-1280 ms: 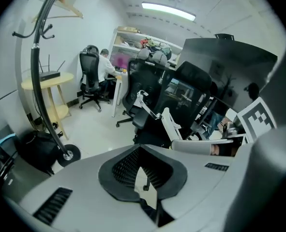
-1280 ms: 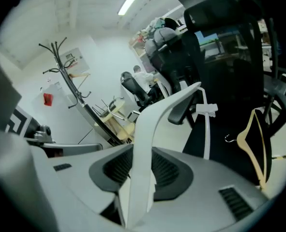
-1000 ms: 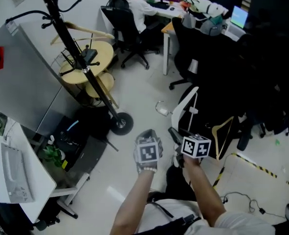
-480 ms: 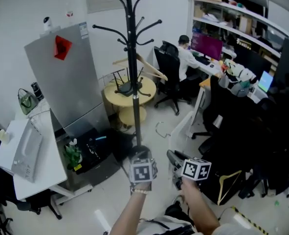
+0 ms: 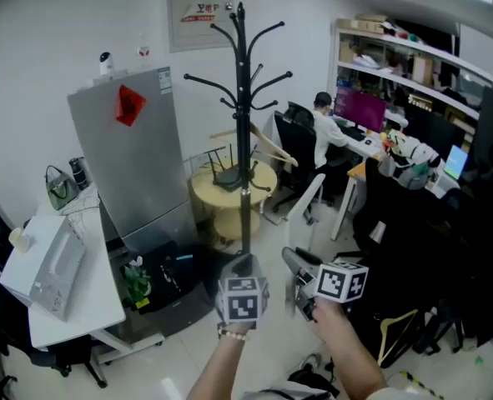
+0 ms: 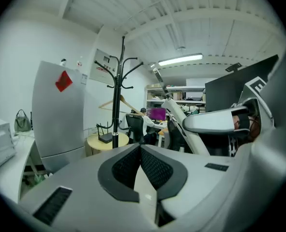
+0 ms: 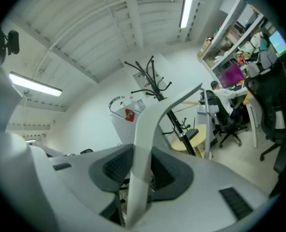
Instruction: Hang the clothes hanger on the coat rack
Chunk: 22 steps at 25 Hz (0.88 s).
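A black coat rack (image 5: 241,98) stands upright in the middle of the head view, with curved hooks at its top and a wooden hanger (image 5: 263,144) on a lower hook. My right gripper (image 5: 294,263) is shut on a white clothes hanger (image 5: 306,205), which slants up to the right of the pole. In the right gripper view the white hanger (image 7: 150,129) runs between the pads, with the coat rack (image 7: 155,88) behind it. My left gripper (image 5: 243,267) is shut and empty below the pole. In the left gripper view, its pads (image 6: 155,166) meet, and the coat rack (image 6: 116,95) stands ahead.
A grey fridge (image 5: 133,157) stands left of the rack, a round yellow table (image 5: 221,192) behind it. A white desk (image 5: 79,298) with a printer is at the left. A person (image 5: 325,127) sits at a desk at the back right, among black office chairs (image 5: 413,248).
Both grippers have risen with the white hanger. The view has lifted from the floor, so the rack's base is hidden and its hooked top shows. The rack now stands upright straight ahead.
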Available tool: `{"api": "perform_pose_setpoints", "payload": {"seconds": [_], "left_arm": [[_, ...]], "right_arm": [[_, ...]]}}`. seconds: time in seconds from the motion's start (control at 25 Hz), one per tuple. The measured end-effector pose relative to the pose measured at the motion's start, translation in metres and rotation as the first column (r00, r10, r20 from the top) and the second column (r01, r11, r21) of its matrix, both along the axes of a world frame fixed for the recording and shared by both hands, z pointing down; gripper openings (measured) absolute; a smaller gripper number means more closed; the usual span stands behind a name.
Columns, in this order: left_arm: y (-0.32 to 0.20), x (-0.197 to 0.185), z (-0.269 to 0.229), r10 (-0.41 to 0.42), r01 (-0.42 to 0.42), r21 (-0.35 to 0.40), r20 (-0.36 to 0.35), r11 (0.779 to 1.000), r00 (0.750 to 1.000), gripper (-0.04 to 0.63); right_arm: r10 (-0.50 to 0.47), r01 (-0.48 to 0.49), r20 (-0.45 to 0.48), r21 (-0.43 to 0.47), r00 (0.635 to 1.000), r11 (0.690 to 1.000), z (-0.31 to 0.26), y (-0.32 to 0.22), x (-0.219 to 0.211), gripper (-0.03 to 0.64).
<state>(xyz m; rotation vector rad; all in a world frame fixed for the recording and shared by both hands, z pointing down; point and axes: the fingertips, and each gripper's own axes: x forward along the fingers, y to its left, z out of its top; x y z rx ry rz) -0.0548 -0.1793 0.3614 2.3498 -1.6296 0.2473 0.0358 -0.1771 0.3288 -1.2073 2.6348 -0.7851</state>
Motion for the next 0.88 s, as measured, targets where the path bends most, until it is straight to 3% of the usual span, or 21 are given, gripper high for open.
{"api": "perform_pose_setpoints", "payload": {"seconds": [0.2, 0.4, 0.64, 0.88], "left_arm": [[0.003, -0.019, -0.029, -0.107, 0.11, 0.034, -0.064, 0.993, 0.992, -0.011], [-0.016, -0.021, -0.066, -0.134, 0.143, 0.115, -0.079, 0.983, 0.988, -0.011], [-0.044, -0.026, -0.101, -0.114, 0.13, 0.157, -0.109, 0.979, 0.987, -0.011], [-0.074, -0.049, -0.135, -0.157, 0.174, 0.204, -0.097, 0.963, 0.983, -0.012]], "right_arm": [[-0.029, 0.03, -0.015, 0.054, 0.999, 0.998, -0.035, -0.007, -0.013, 0.135], [-0.094, 0.092, 0.016, 0.084, 0.995, 0.992, -0.066, -0.018, -0.02, 0.135], [-0.182, 0.174, 0.132, 0.069, 0.974, 0.982, -0.097, -0.047, -0.034, 0.135], [-0.177, 0.156, 0.165, 0.134, 0.97, 0.979, -0.133, -0.077, -0.039, 0.135]]}}
